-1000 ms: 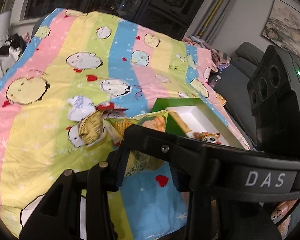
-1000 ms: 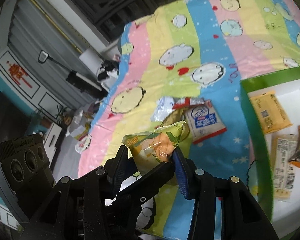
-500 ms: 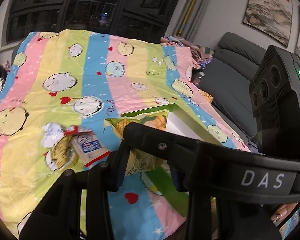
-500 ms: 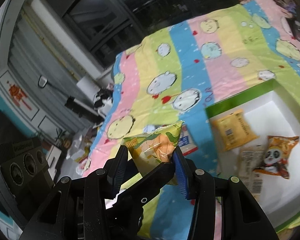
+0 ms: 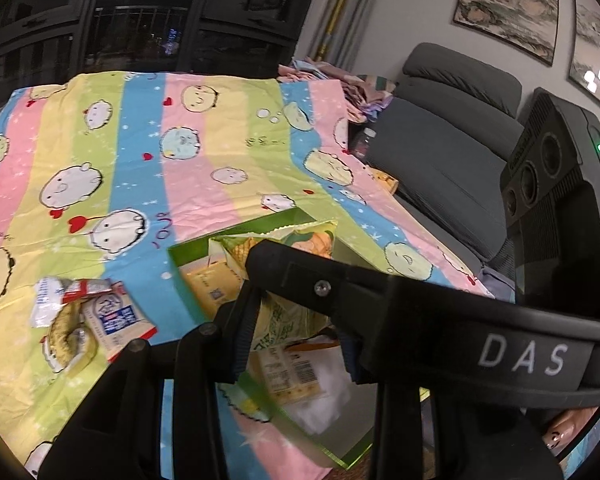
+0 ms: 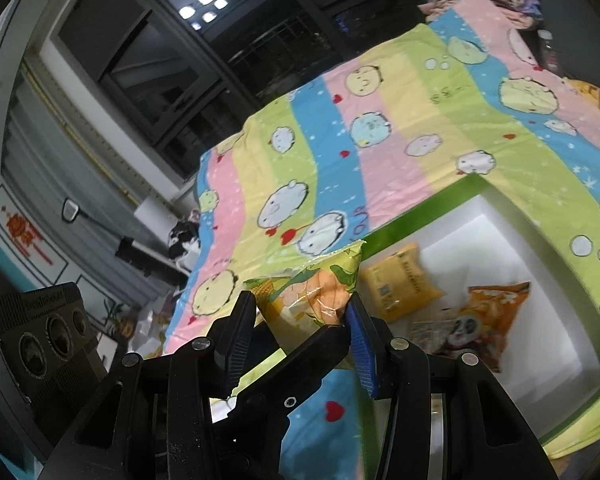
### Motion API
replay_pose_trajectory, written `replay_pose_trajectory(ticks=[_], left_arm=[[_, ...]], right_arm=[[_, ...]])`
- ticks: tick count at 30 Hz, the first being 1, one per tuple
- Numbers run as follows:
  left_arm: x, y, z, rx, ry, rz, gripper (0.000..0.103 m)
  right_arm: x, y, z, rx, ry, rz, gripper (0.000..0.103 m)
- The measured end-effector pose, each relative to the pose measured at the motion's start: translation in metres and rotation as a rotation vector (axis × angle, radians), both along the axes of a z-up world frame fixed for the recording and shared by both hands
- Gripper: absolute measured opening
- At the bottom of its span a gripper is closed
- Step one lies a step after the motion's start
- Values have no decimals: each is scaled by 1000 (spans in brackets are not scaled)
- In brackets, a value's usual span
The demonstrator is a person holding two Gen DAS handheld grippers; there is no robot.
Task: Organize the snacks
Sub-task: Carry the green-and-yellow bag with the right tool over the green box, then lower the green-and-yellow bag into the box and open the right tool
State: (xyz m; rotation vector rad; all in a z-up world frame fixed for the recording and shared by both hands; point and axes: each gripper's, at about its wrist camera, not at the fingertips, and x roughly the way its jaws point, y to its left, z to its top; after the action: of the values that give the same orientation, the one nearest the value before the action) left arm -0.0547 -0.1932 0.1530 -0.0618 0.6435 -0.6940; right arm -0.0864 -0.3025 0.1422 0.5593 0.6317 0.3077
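Note:
A green-and-yellow snack bag (image 5: 300, 240) hangs over the left edge of the green box (image 5: 176, 264) with the white inside. My left gripper (image 5: 296, 324) is shut on its lower part. My right gripper (image 6: 300, 324) is shut on the same bag (image 6: 312, 292), its blue pads pressing both sides. The right gripper's black arm (image 5: 420, 312) crosses the left wrist view in front of the bag. In the box (image 6: 420, 220) lie a yellow packet (image 6: 404, 284), an orange panda packet (image 6: 488, 316) and a flat labelled packet (image 5: 288, 372).
Loose snacks lie on the striped cartoon blanket (image 5: 148, 152) left of the box: a blue-and-white packet (image 5: 116, 320), a white wrapper (image 5: 44, 304), a yellow one (image 5: 66, 332). A grey sofa (image 5: 440, 152) stands at the right. Dark windows are behind.
Both grippers carried the bag to the right and a little up, from above the loose snacks to the box's left edge. The box has come close and the loose snacks have slid left.

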Motion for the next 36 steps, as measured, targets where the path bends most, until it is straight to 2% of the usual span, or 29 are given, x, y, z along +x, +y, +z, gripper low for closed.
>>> replay_pose_trajectory(ticks=[8, 18, 36], left_arm=[[5, -35, -6, 17, 24, -64, 35], [14, -67, -23, 14, 95, -123, 35], [33, -89, -58, 1, 267, -170, 35]], right_arm=[[-2, -34, -9, 31, 18, -68, 49], [2, -65, -24, 45, 79, -137, 49], [16, -86, -55, 20, 213, -195, 49]])
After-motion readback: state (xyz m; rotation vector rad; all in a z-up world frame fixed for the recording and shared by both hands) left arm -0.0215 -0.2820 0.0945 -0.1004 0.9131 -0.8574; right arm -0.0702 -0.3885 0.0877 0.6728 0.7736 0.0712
